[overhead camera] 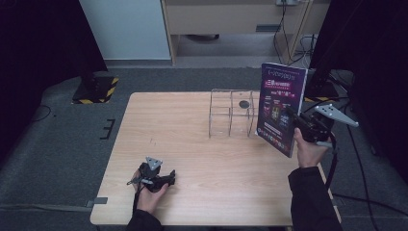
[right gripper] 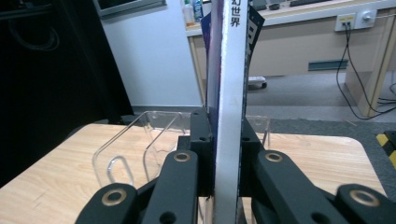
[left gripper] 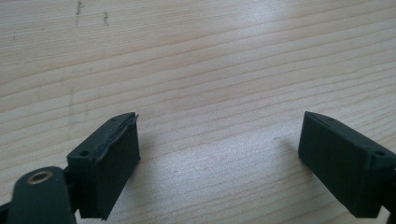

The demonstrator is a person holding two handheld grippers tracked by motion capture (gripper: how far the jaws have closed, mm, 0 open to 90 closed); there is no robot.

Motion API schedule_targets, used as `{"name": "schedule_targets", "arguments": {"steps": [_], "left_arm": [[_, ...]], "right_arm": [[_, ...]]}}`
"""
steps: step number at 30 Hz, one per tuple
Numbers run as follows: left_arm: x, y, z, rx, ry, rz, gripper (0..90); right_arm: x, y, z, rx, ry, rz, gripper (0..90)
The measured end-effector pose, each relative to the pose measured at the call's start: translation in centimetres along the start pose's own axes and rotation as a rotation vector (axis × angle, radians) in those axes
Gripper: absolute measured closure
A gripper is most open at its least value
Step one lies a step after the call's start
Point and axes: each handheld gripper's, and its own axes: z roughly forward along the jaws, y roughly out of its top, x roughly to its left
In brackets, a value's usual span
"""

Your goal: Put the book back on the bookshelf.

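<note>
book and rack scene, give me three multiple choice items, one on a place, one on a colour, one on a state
1. Where is the clear rack?
A. on the table, left of the book
B. on the floor
C. under the left gripper

2. What colour is the book cover, mostly?
A. yellow
B. purple
C. green

3. How do the left gripper jaws stand?
A. shut on the book
B. shut on nothing
C. open over bare table

Answers:
1. A, the high view shows the rack on the table just left of the book.
2. B, the cover is dark purple with pink patches.
3. C, the left gripper view shows the jaws wide apart with only wood between them.
</note>
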Motion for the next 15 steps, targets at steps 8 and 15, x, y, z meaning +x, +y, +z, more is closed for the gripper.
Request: {"name": "schedule_targets", "arguments": {"steps": [8,15], "left_arm": [[0.0,0.0,0.0,0.001,-0.001,0.0,11.2],[0.0,0.0,0.0,0.001,0.0,0.0,10.9]], "right_arm": [[-0.4,-0.5,1.9,0.012,-0.03,-0.007,82.9],[-0.6,-1.1,3.3,0.009,-0.054,0.001,82.9]]}}
